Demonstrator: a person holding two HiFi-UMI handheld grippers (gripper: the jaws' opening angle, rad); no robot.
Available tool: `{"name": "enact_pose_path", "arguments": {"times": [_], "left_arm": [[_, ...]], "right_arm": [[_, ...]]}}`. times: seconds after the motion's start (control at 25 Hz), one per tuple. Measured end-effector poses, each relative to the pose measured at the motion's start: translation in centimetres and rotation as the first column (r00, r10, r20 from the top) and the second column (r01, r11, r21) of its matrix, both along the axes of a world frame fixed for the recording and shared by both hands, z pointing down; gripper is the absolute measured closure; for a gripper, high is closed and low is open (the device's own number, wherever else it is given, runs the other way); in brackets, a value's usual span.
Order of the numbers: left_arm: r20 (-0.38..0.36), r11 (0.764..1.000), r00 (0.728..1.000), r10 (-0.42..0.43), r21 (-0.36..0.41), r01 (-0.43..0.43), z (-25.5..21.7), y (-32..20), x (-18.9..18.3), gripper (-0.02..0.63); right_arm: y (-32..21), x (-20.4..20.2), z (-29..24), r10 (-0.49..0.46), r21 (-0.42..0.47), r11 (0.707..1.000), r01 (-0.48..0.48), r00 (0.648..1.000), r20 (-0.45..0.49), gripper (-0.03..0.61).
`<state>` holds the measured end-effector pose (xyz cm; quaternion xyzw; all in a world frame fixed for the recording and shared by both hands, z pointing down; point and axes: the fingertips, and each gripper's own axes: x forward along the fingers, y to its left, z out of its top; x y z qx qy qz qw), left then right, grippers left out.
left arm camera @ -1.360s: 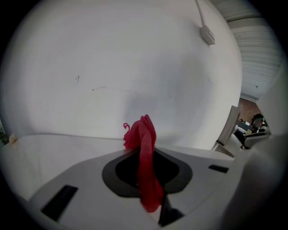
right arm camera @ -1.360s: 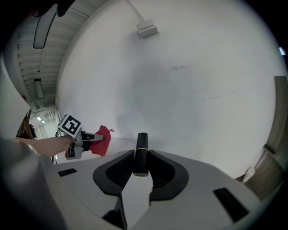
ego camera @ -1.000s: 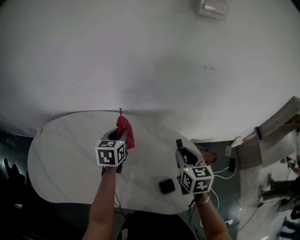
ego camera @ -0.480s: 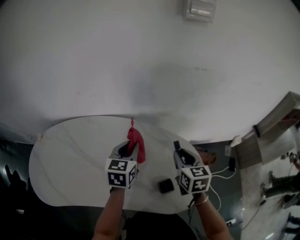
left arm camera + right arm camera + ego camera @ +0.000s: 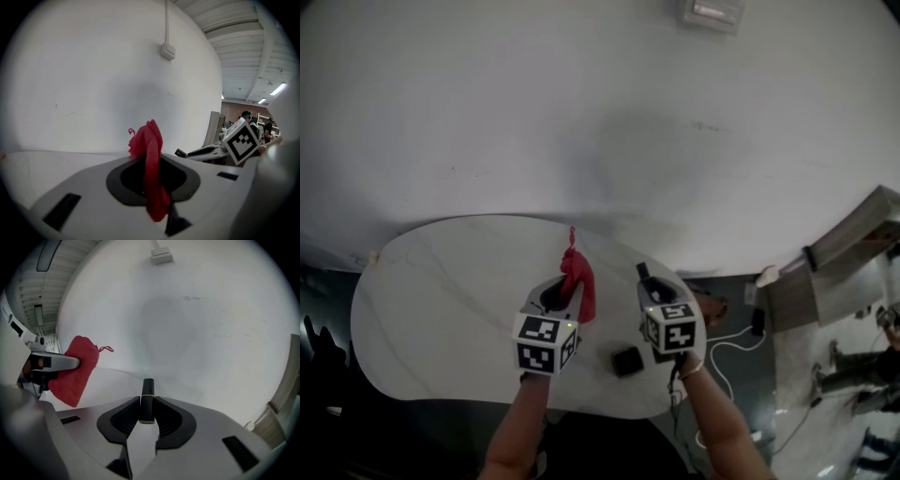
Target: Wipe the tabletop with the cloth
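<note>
Worktop: white, oval, faintly veined, lower left of frame; white wall behind, switch box top right; dark floor, cables at right; left gripper clamps red cloth over worktop, frame centre; right gripper pinches black tube.

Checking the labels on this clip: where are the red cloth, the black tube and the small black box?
red cloth [image 5: 149,140]: left gripper view, bunched upper part above the jaws.
black tube [image 5: 147,401]: right gripper view, its middle, between the jaws.
small black box [image 5: 626,361]: head view, its top face.
</note>
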<state>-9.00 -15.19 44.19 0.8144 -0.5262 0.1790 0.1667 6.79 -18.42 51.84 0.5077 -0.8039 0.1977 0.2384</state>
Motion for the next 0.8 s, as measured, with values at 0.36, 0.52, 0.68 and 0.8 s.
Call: {"name": "enact_pose_path", "arguments": {"times": [0.36, 0.52, 0.68, 0.8], "left_arm": [[-0.020, 1.000, 1.000, 0.006, 0.007, -0.006, 0.2, -0.8, 0.3, 0.555], [-0.032, 1.000, 0.999, 0.006, -0.013, -0.007, 0.7, -0.9, 0.2, 0.555], [-0.033, 1.000, 0.999, 0.004, -0.020, -0.005, 1.0, -1.3, -0.1, 0.555], [-0.037, 1.000, 0.999, 0.004, -0.027, -0.005, 1.2, -1.5, -0.1, 0.555]], "right_arm": [[-2.1, -3.4, 2.6, -0.091, -0.085, 0.993, 0.079, 0.984, -0.150, 0.486], [-2.4, -3.8, 3.3, -0.091, -0.105, 0.992, 0.074, 0.982, -0.167, 0.486], [-2.9, -4.7, 3.9, -0.117, -0.122, 0.988, 0.097, 0.979, -0.169, 0.486], [-3.1, -4.5, 4.4, -0.124, -0.134, 0.986, 0.099, 0.972, -0.199, 0.486]]}}
